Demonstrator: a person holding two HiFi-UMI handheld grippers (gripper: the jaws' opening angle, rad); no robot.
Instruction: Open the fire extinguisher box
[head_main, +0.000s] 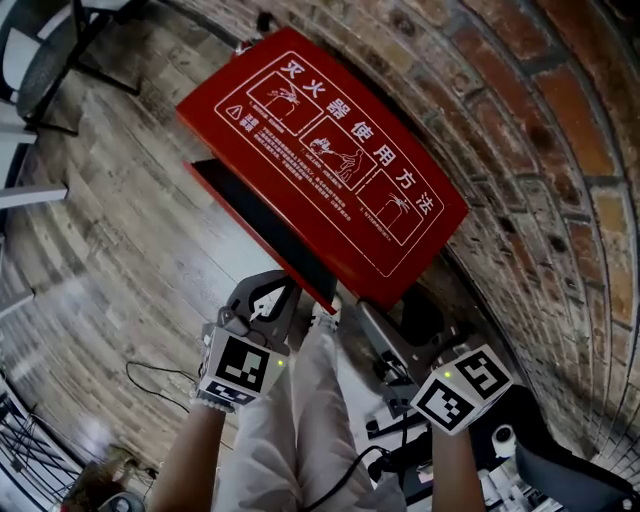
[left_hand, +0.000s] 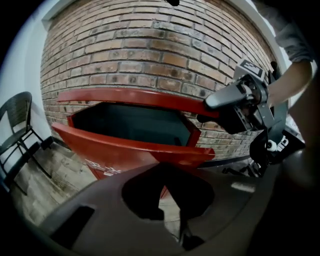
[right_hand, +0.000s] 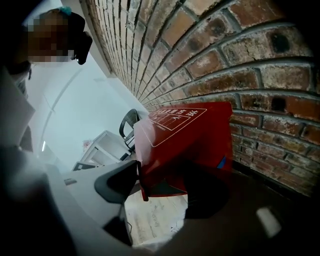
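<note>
The free edge of the lid (head_main: 320, 160) lies between my right fingers (right_hand: 117, 182), spread wide (not clamping, I judge); left fingers (left_hand: 145, 190), clenched empty, sit lower by the box (left_hand: 115, 155); right should lift.

Red fire extinguisher box (left_hand: 115, 152) (lid (head_main: 330, 170) ajar)

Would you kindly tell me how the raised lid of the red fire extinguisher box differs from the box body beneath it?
The lid is a thin flat panel, tilted upward; the box body is a deep shell beside the brick wall. The lid carries framed white instruction diagrams; the box body shows a dark, open interior. Both are red with white print.
</note>
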